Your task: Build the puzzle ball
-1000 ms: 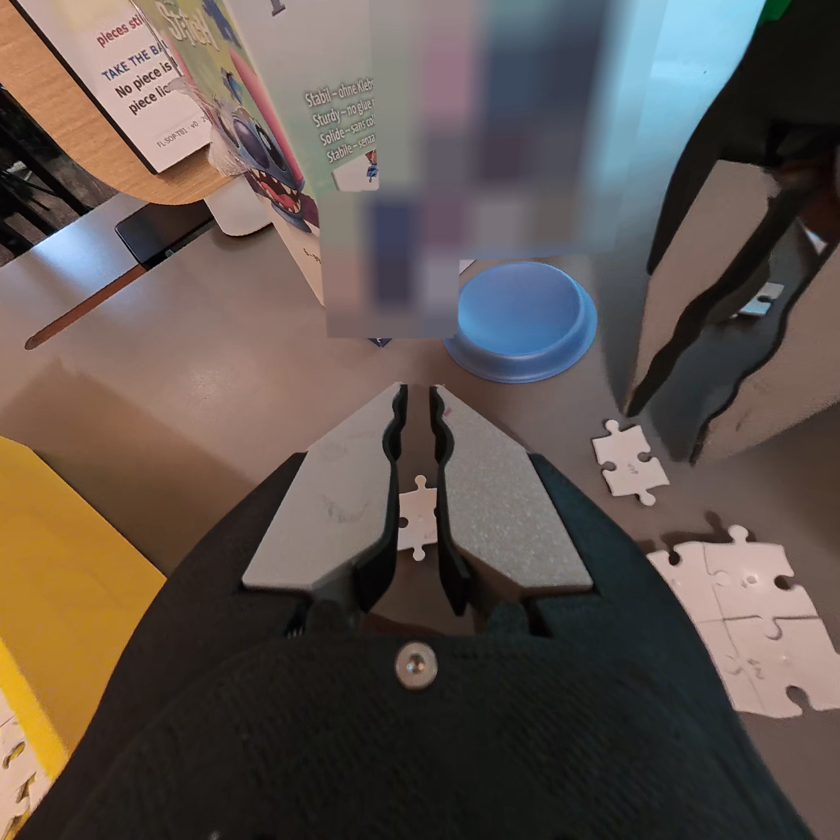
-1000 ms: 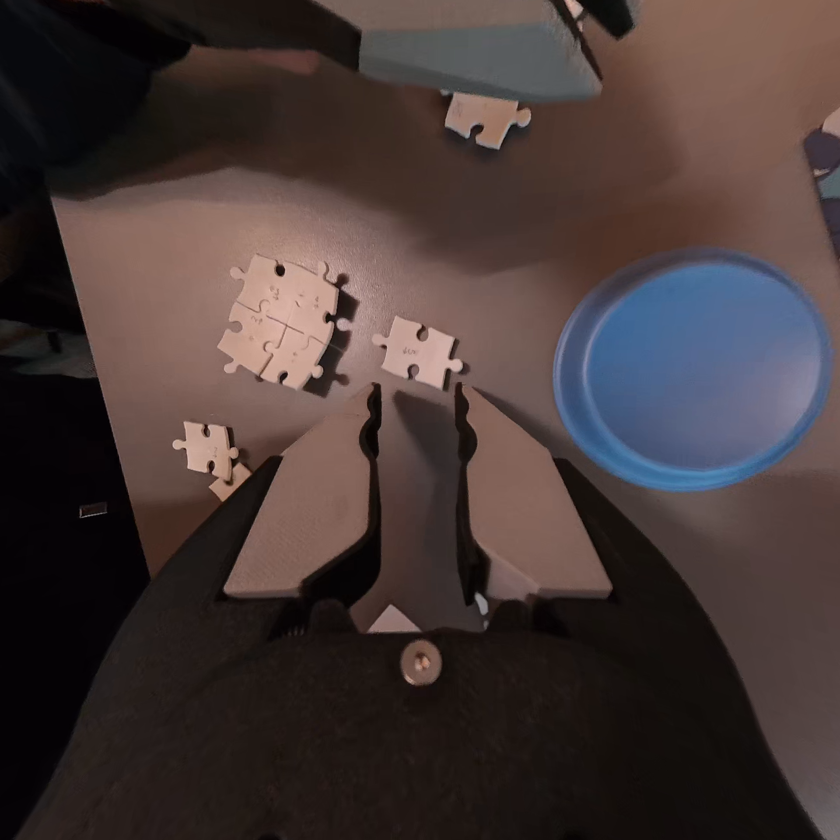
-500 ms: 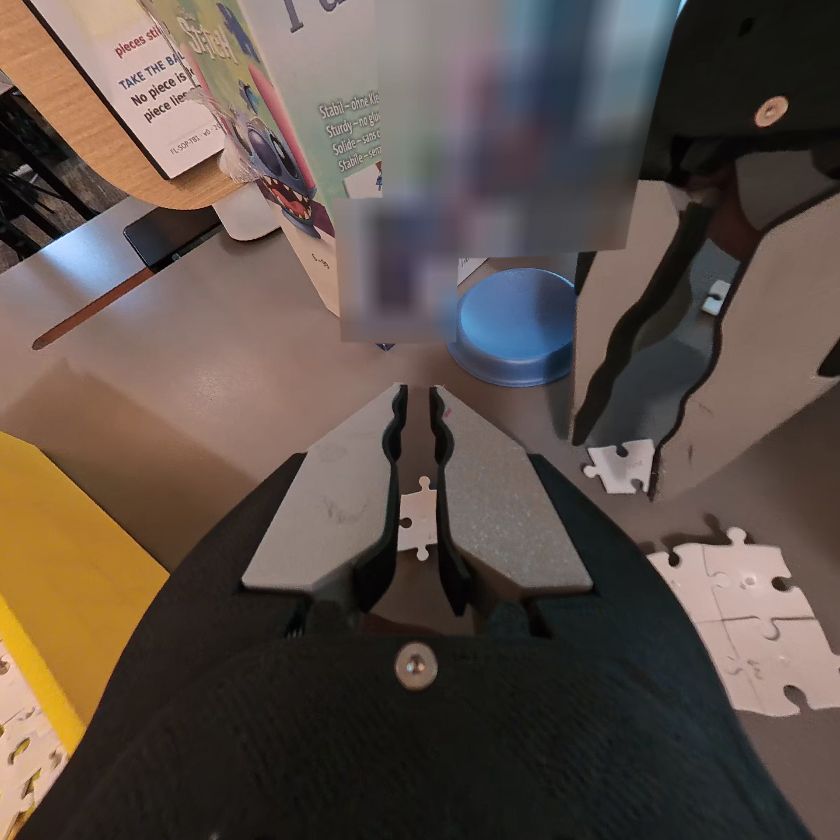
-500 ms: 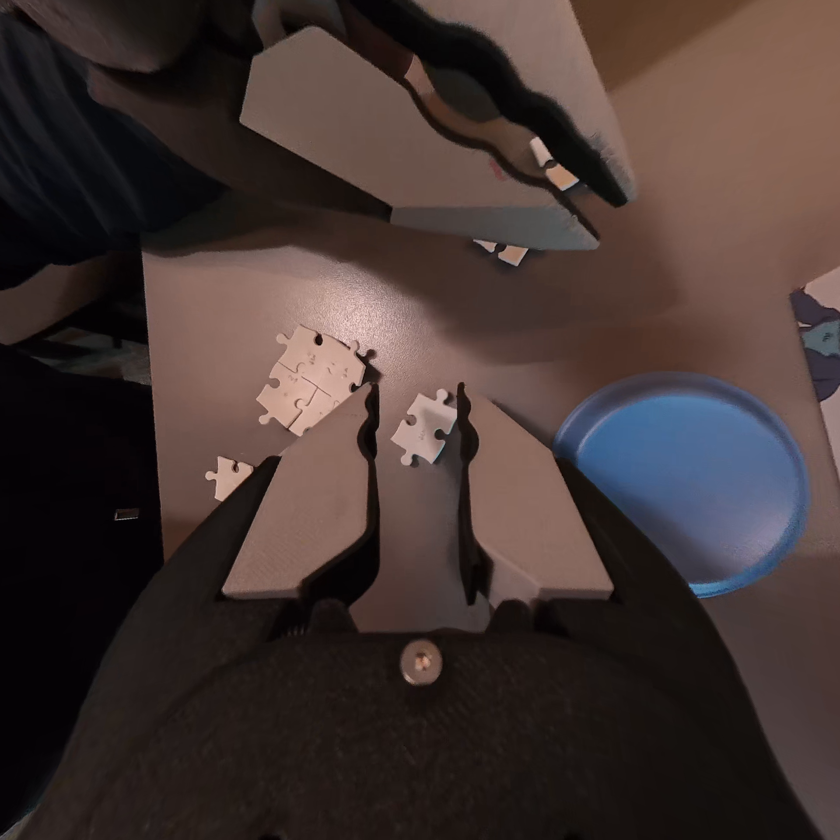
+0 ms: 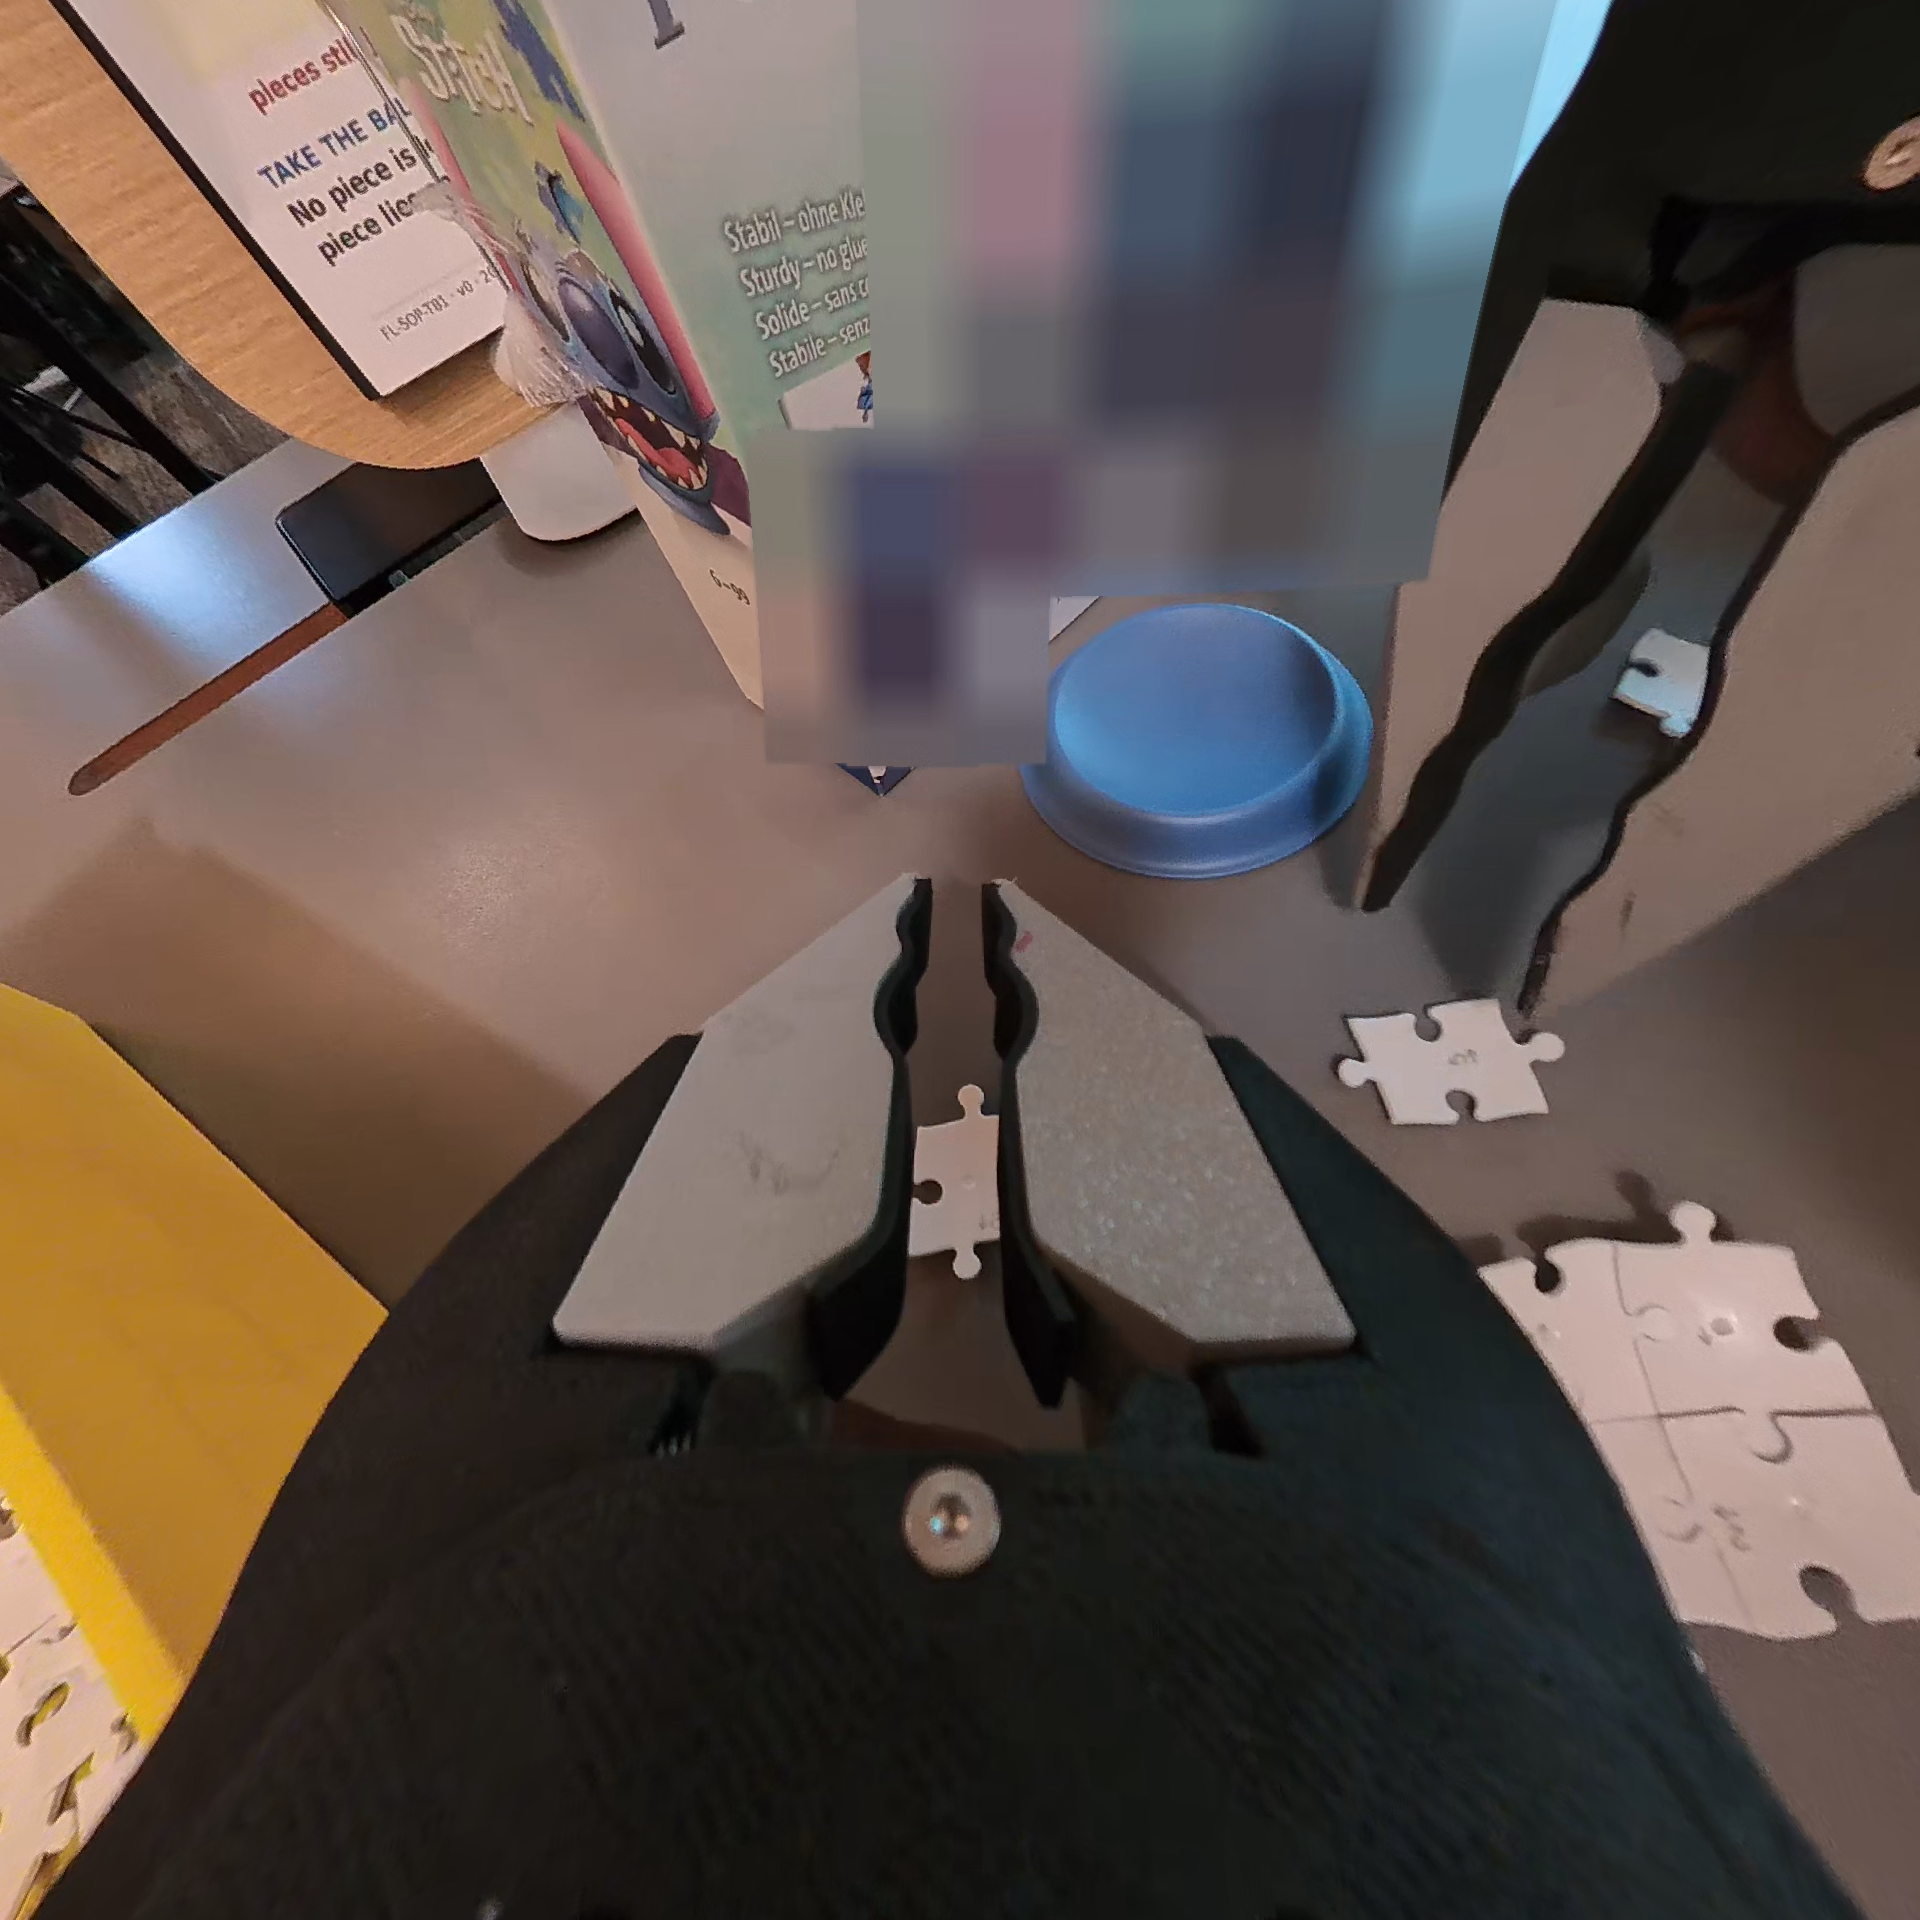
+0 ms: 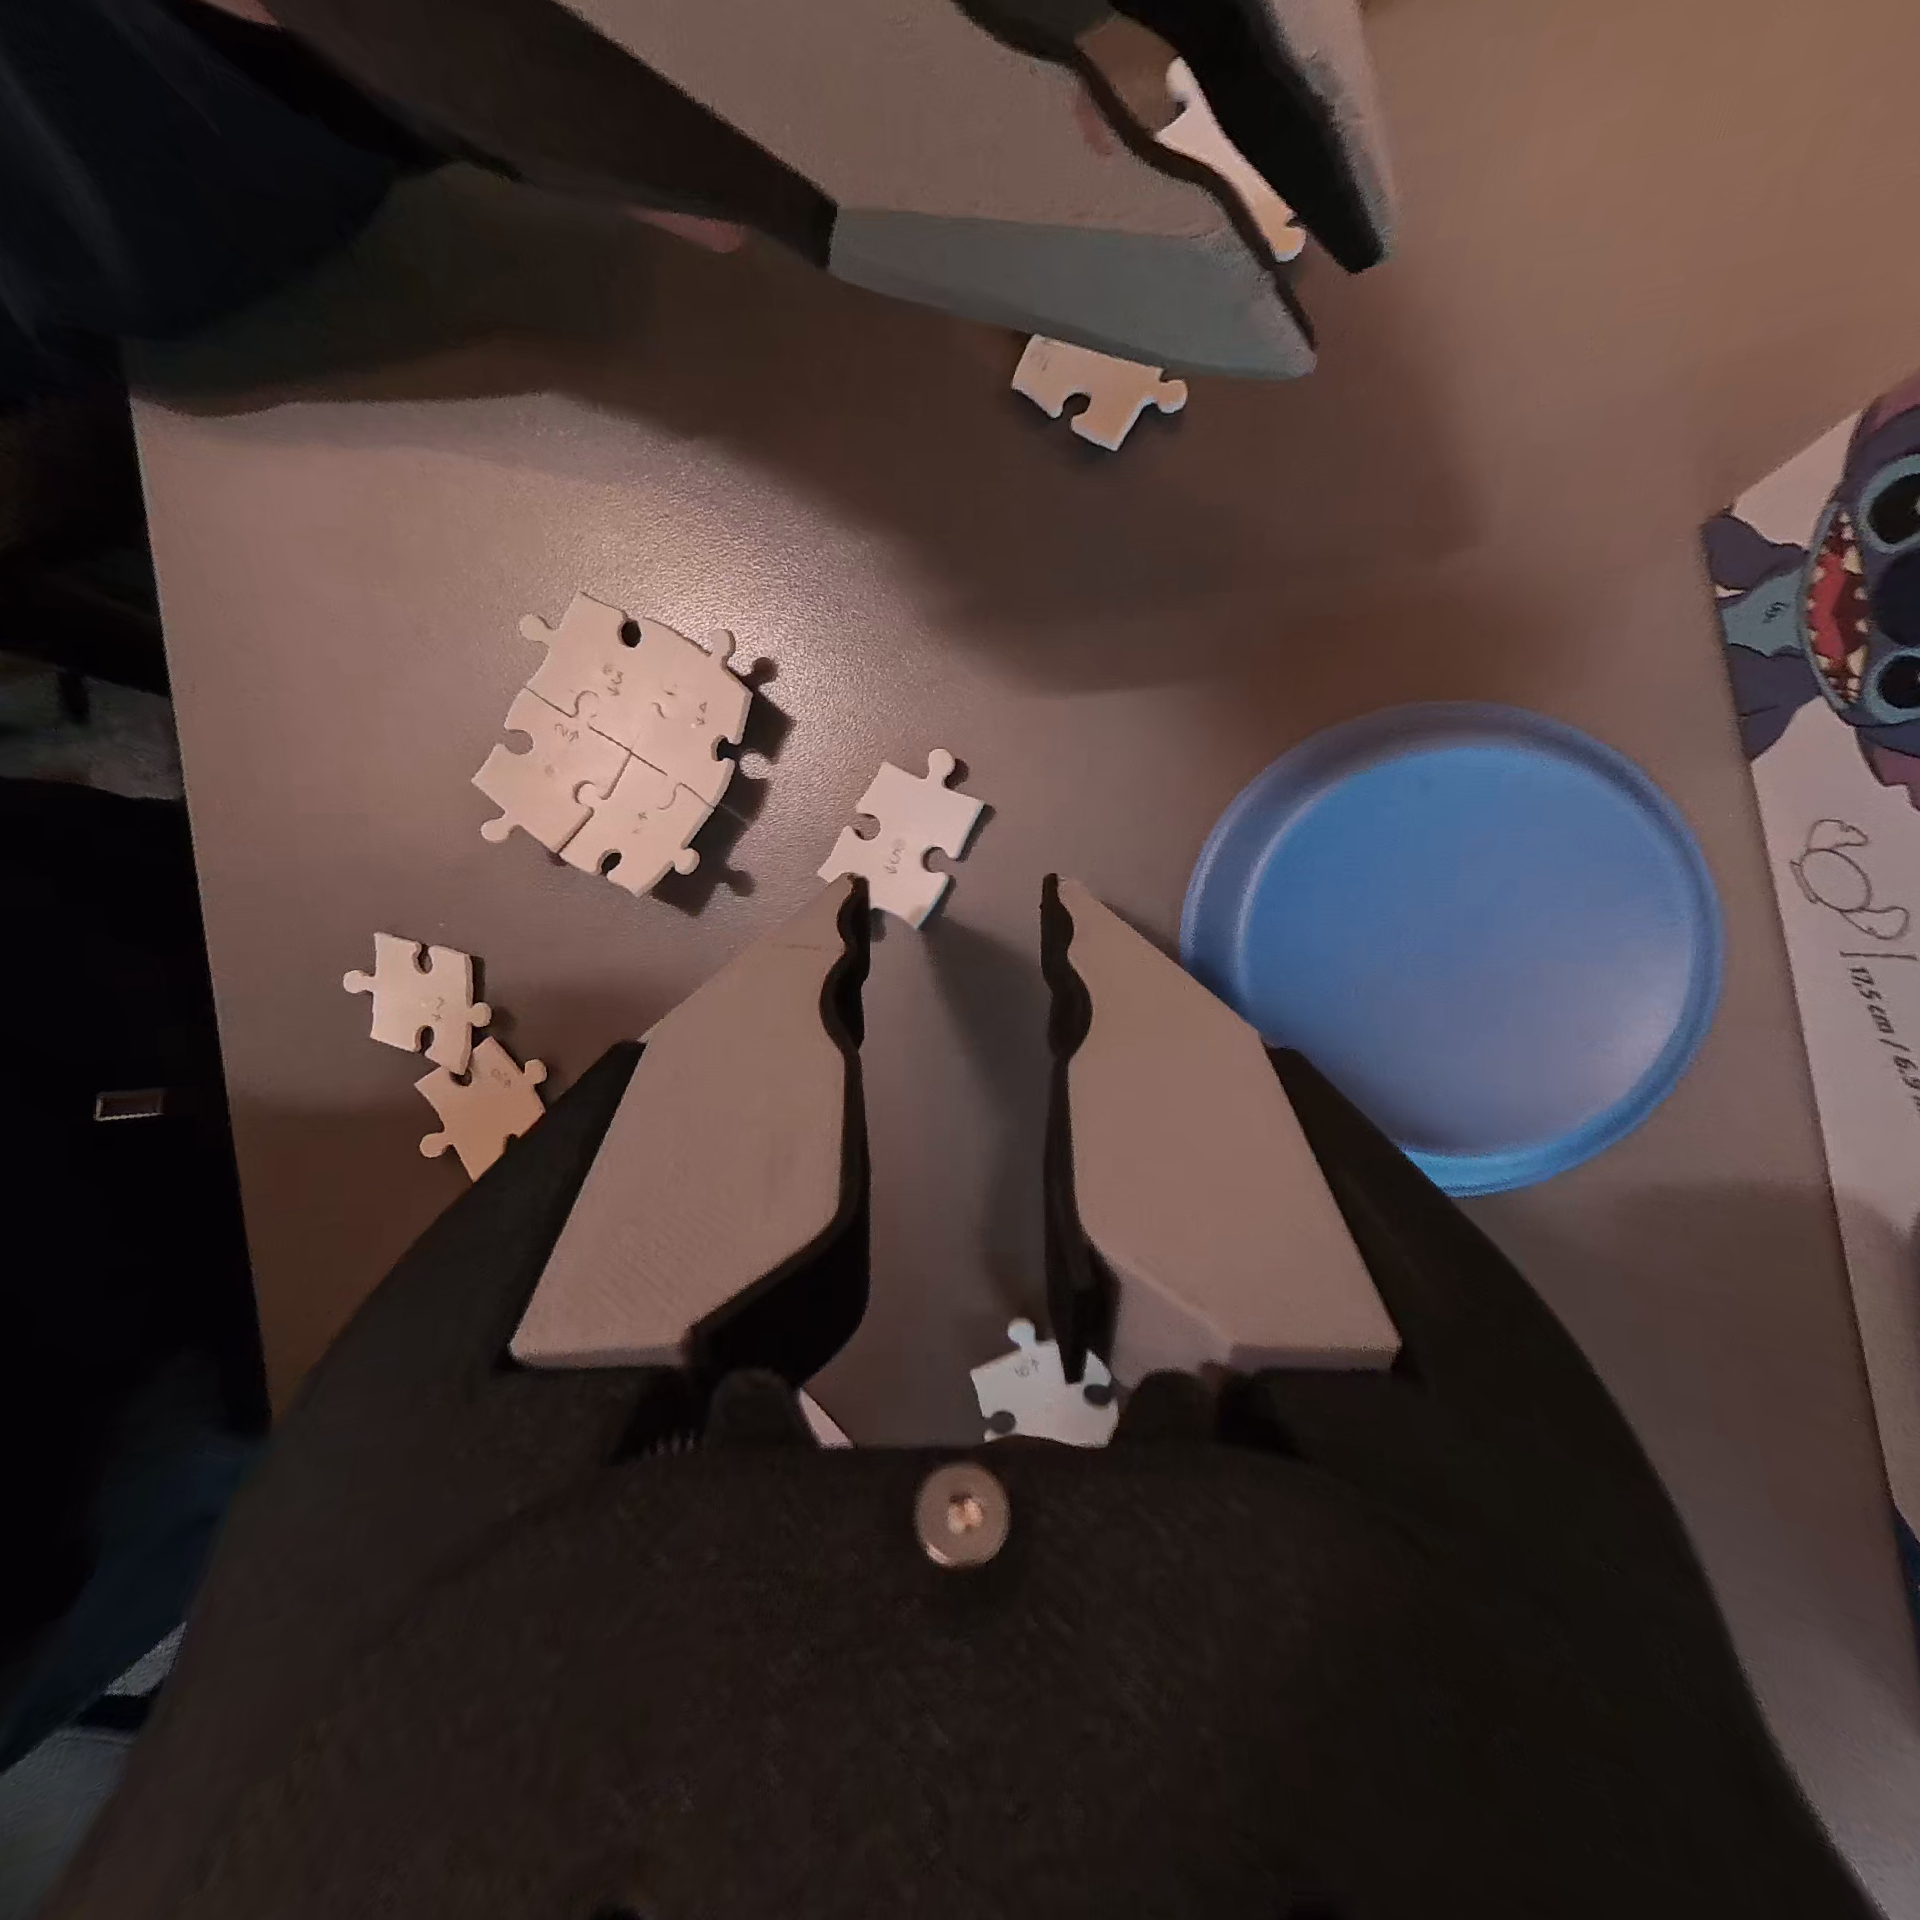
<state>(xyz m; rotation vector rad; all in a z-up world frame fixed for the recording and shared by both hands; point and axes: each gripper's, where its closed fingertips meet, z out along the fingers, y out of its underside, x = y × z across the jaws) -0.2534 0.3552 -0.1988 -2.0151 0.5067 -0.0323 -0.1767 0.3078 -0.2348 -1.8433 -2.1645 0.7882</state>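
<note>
My left gripper (image 5: 954, 883) is shut on a white puzzle piece (image 5: 954, 1184), which sits deep between the jaws and is held above the grey table. It also shows at the top of the right wrist view, with the piece (image 6: 1226, 156) in it. My right gripper (image 6: 951, 888) is open and empty, just above a loose white piece (image 6: 904, 842) that lies off its left fingertip. In the left wrist view the right gripper (image 5: 1455, 956) hangs over that piece (image 5: 1449, 1060). A joined patch of several pieces (image 6: 623, 748) (image 5: 1714, 1434) lies beside it.
A blue round stand (image 6: 1455, 945) (image 5: 1195, 738) sits to the right of my right gripper. More loose pieces (image 6: 426, 1003) (image 6: 1091, 390) lie around. The puzzle box (image 5: 644, 260) stands behind the blue stand. A yellow box (image 5: 156, 1299) with pieces is at the left. Across from one pair of fingers to the other is roughly 10 cm.
My right gripper came down around the loose piece, then rose again without it. The piece now lies turned. My left gripper has kept still with its piece.
</note>
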